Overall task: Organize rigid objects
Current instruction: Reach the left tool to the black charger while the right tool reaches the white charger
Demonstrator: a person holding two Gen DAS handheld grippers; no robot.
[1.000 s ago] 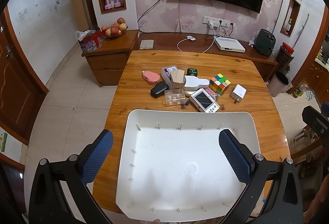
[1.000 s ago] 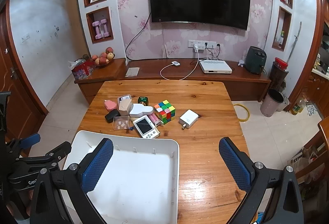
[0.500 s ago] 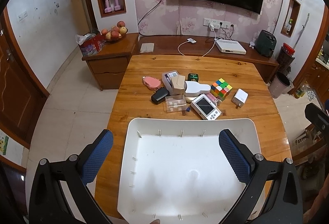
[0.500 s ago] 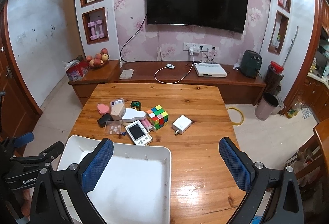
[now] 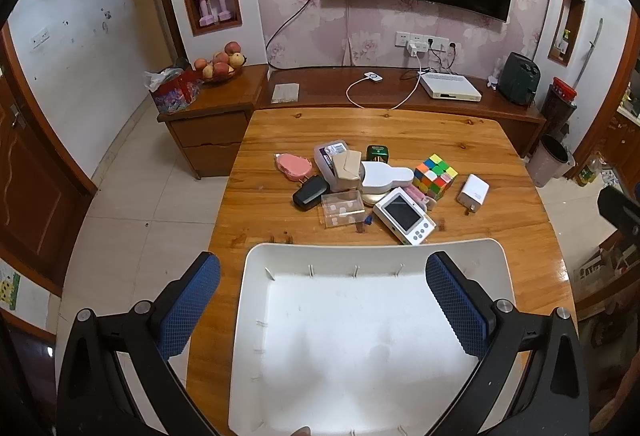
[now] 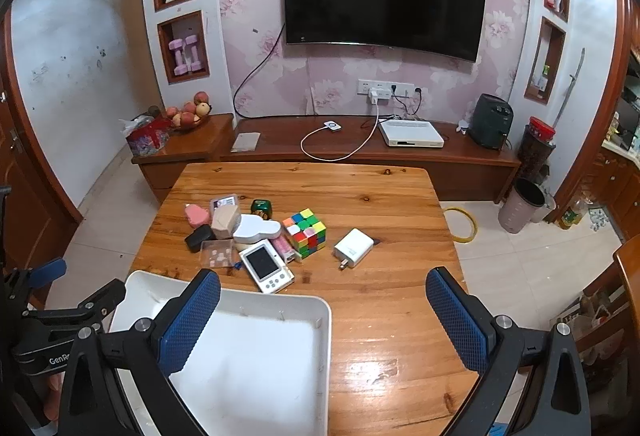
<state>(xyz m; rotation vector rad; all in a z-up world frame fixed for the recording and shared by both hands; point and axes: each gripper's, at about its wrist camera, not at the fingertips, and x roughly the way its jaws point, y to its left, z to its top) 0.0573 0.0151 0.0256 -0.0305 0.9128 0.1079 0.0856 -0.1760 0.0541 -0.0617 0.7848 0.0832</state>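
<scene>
A white tray (image 5: 372, 250) lies at the near edge of the wooden table (image 5: 372, 128); it also shows in the right wrist view (image 6: 280, 302). Beyond it sits a cluster: a colour cube (image 5: 435, 176) (image 6: 305, 233), a white charger (image 5: 473, 193) (image 6: 353, 247), a white handheld device with a screen (image 5: 404, 215) (image 6: 267, 266), a clear box (image 5: 342, 209), a black case (image 5: 310, 193), a pink case (image 5: 293, 165), a tan box (image 5: 346, 165), a white case (image 5: 386, 176) and a green tin (image 5: 377, 153). My left gripper (image 5: 322, 302) is open above the tray. My right gripper (image 6: 322, 316) is open above the tray's right edge.
A TV cabinet (image 5: 400, 92) with a white box and cable runs behind the table. A side cabinet (image 5: 208, 116) with fruit stands at the back left. A bin (image 6: 524, 204) stands on the floor to the right. The left gripper's body (image 6: 60, 316) shows at the left of the right wrist view.
Both grippers have pulled back and risen, so the table and objects look farther away. Nothing on the table has moved. Both grippers stay open.
</scene>
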